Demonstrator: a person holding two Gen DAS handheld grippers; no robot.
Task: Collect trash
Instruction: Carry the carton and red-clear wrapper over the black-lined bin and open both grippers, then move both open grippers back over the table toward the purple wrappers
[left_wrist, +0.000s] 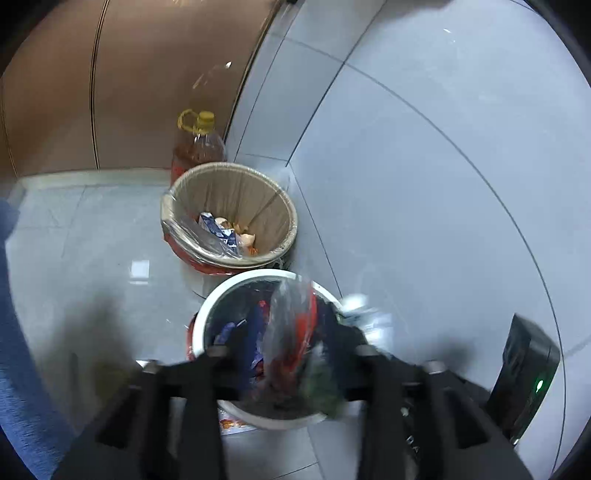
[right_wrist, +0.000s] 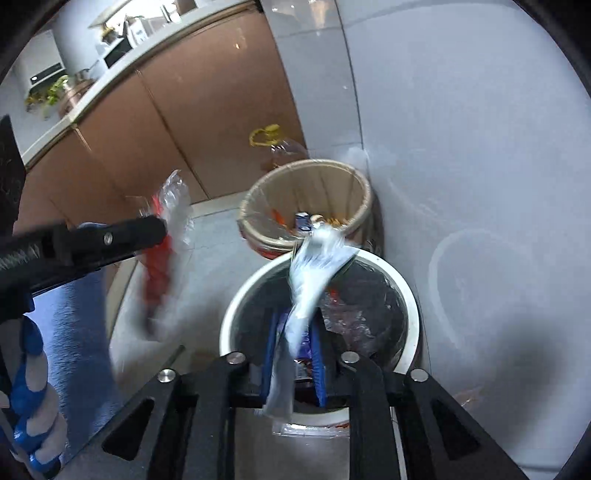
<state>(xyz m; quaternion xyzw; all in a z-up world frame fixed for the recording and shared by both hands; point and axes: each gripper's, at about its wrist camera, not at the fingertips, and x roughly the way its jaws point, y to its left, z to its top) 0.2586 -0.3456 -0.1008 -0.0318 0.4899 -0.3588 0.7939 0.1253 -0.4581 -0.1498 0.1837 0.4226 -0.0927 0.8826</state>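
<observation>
Hovering over the white bin (right_wrist: 412, 306), the right gripper (right_wrist: 295, 373) has fingers clamping a clear wrapper (right_wrist: 314, 273). Left gripper (left_wrist: 288, 354) fingers stand apart around a red-and-clear wrapper (left_wrist: 291, 325); whether they grip it I cannot tell.

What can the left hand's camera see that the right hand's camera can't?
Only the left wrist view shows a black box with a green light by the wall. Only the right wrist view shows the kitchen counter with plants and appliances, and the left gripper from the side with a red-and-clear wrapper. Both show the white bin, the beige bin behind it, and the yellow-capped bottle.
</observation>
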